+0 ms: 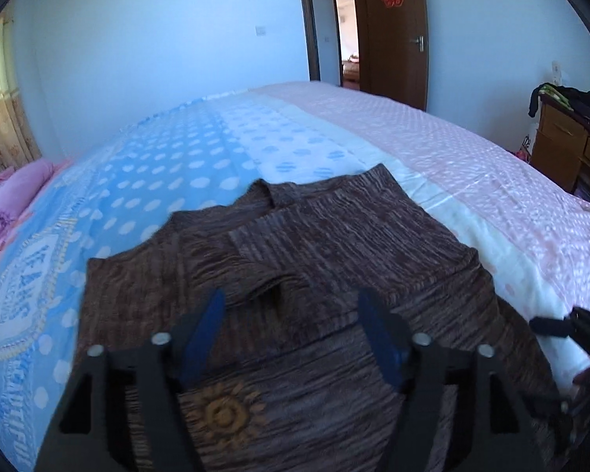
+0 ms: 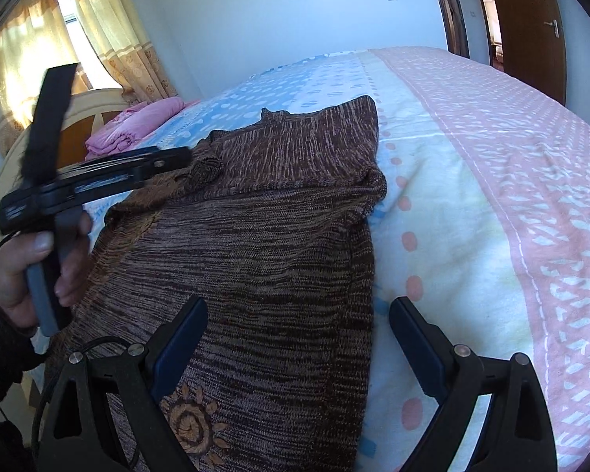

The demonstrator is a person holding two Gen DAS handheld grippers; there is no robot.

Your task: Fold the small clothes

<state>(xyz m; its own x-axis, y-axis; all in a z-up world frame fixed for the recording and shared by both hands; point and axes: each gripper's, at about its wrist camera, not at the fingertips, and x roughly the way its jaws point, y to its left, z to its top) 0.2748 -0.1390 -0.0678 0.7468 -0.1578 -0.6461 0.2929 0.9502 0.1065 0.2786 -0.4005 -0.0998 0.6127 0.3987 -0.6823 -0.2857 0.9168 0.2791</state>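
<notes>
A brown knit sweater (image 1: 334, 236) with an orange sun motif (image 1: 224, 413) lies on the bed, its sleeves folded in across the body. My left gripper (image 1: 291, 303) stands open just above the sweater's middle, with nothing pressed between its blue pads. In the right wrist view the same sweater (image 2: 263, 236) fills the centre, and my right gripper (image 2: 299, 310) is open over its right edge. The left gripper (image 2: 177, 159) shows there from the side, held by a hand (image 2: 15, 275), its tip beside a rolled sleeve cuff (image 2: 206, 167).
The bed sheet (image 1: 472, 165) is blue with white dots on the left and pink on the right. A pink folded quilt (image 2: 137, 126) lies near the headboard (image 2: 78, 118). A wooden desk (image 1: 562, 141) piled with clothes stands to the right, and a door (image 1: 393, 39) stands beyond the bed.
</notes>
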